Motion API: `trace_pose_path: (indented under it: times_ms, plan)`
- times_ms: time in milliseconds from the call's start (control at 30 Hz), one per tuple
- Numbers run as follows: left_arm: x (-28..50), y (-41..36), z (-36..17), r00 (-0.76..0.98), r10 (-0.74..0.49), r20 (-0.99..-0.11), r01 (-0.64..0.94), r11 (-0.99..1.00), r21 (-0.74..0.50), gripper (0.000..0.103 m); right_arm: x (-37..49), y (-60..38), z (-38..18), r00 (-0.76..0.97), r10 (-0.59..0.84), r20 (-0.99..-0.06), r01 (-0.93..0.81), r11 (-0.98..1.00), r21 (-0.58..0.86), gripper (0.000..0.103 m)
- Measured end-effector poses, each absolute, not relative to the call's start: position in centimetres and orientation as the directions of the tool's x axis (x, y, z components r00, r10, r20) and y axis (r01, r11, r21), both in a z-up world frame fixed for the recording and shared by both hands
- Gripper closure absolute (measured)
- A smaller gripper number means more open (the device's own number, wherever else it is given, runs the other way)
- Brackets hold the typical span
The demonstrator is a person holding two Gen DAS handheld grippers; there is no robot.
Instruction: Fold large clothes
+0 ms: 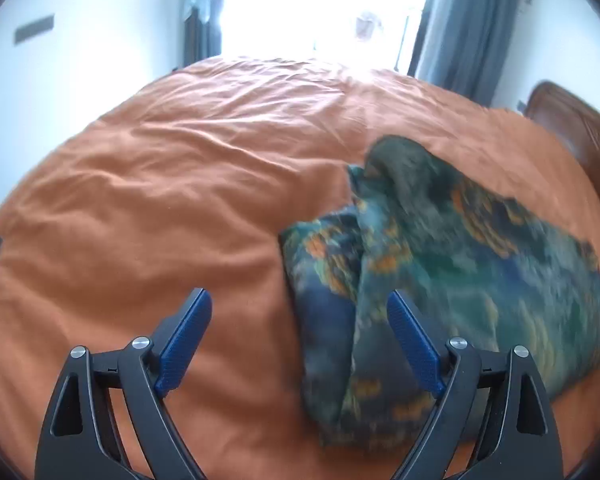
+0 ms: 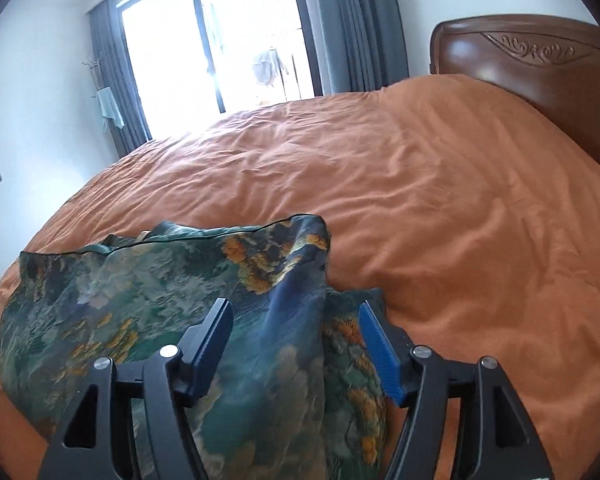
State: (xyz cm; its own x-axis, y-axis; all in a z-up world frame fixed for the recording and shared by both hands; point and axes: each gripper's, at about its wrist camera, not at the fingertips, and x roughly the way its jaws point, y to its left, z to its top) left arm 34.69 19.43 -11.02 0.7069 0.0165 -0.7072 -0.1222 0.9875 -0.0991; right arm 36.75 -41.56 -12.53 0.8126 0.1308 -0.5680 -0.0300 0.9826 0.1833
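A large garment [image 1: 451, 264] printed in dark green, blue and orange lies partly folded on the orange bed cover [image 1: 160, 200]. In the left wrist view it lies right of centre, blurred. My left gripper [image 1: 300, 300] is open and empty, above the garment's left edge. In the right wrist view the garment [image 2: 148, 300] spreads to the lower left, with one layer folded over near its right side. My right gripper [image 2: 296, 312] is open and empty, just above that folded part.
The orange cover [image 2: 439, 200] spans the whole bed. A carved wooden headboard [image 2: 531, 60] stands at the right. A bright window [image 2: 216, 40] with grey curtains [image 2: 355, 28] lies beyond the far side. White walls lie to the left.
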Motion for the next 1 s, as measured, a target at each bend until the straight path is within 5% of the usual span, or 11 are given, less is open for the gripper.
trace_pose_path:
  times_ms: [167,300,400,600,1000]
  plan:
    - [33.8,15.2,-12.1,0.688,0.068,-0.723,-0.057,0.998,0.04,0.012,32.2,-37.7,-13.0,0.746,0.298,-0.596,-0.202,0.953,0.224,0.036]
    - [33.5,12.3,-9.9,0.69,-0.049,-0.722,0.013,0.998,-0.055,0.018,31.0,-36.5,-15.7,0.726,0.235,-0.647,-0.149,0.971,0.185,0.036]
    - [33.5,7.5,-7.3,0.723,-0.119,-0.68,0.142,0.99,-0.021,0.006,30.2,-36.5,-15.8,0.75,0.241,-0.616,-0.126,0.966,0.225,0.036]
    - [40.5,-2.1,-8.7,0.657,-0.159,-0.737,0.324,0.942,0.086,0.004,29.7,-35.9,-16.9,0.788,0.233,-0.57,-0.087,0.959,0.271,0.032]
    - [55.0,-5.7,-13.7,0.566,-0.051,-0.823,0.108,0.994,0.013,0.0,29.0,-37.1,-19.4,0.814,0.289,-0.504,-0.116,0.93,0.348,0.032]
